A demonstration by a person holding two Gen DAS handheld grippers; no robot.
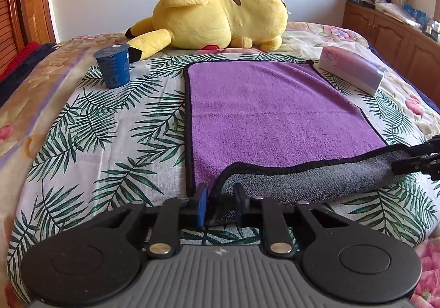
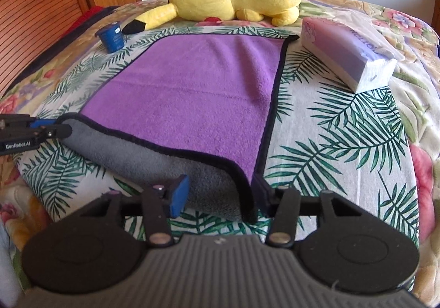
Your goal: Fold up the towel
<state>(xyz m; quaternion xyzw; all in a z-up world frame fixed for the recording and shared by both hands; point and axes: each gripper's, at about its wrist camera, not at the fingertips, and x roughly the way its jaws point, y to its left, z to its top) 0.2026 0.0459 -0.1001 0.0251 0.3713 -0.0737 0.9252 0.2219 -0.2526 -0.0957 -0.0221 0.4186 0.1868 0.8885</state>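
Observation:
A purple towel [image 1: 264, 113] with a black hem and grey underside lies flat on the bed; it also shows in the right wrist view [image 2: 192, 91]. Its near edge is lifted and rolled back, showing the grey side [image 1: 302, 179]. My left gripper [image 1: 220, 200] is shut on the near left corner of the towel. My right gripper [image 2: 220, 195] stands around the near right corner with its jaws apart, the towel hanging between them. The right gripper shows at the right edge of the left wrist view [image 1: 412, 159]. The left gripper shows at the left edge of the right wrist view [image 2: 41, 129].
A yellow plush toy [image 1: 220, 11] lies at the far side of the bed. A blue cup [image 1: 112, 64] stands left of the towel. A tissue pack [image 1: 354, 70] lies right of it. A wooden cabinet [image 1: 390, 30] stands at the right.

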